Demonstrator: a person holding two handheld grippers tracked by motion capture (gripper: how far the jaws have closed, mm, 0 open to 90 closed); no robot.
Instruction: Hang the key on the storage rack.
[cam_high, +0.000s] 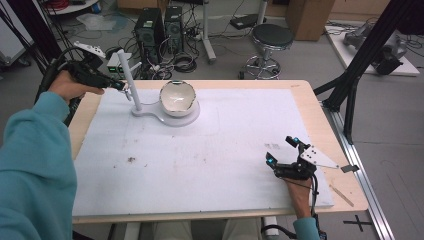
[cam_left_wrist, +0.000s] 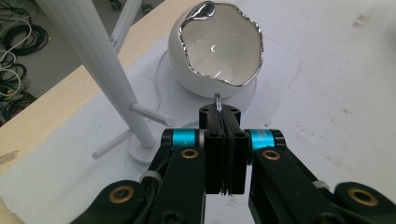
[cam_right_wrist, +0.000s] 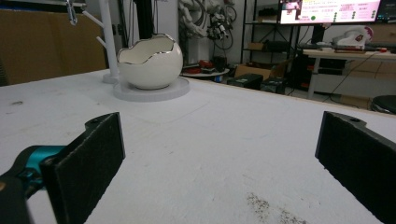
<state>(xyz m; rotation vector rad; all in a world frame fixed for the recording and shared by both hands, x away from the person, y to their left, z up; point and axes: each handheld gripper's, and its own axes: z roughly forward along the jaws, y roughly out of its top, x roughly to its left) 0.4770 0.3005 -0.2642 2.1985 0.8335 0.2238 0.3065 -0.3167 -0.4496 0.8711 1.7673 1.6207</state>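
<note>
The bowl (cam_left_wrist: 219, 46) looks like glossy white ceramic with a shiny silver rim. The stand (cam_left_wrist: 100, 79) beside it is smooth matt white, like plastic. A matt white sheet (cam_high: 200, 155), slightly rough and smudged, covers the pale wooden table (cam_high: 345, 185). The left gripper (cam_left_wrist: 223, 140) has matt black pads pinching a small bright metal piece (cam_left_wrist: 217, 100).

White bowl (cam_left_wrist: 219, 46) with silver rim; white stand (cam_high: 127, 80); white mat (cam_high: 200, 160); teal sleeve (cam_high: 30, 170); black jaws.

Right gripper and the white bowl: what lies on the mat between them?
Nothing but bare white mat with a few dark specks near the right gripper, as its own view shows, up to the bowl.
</note>
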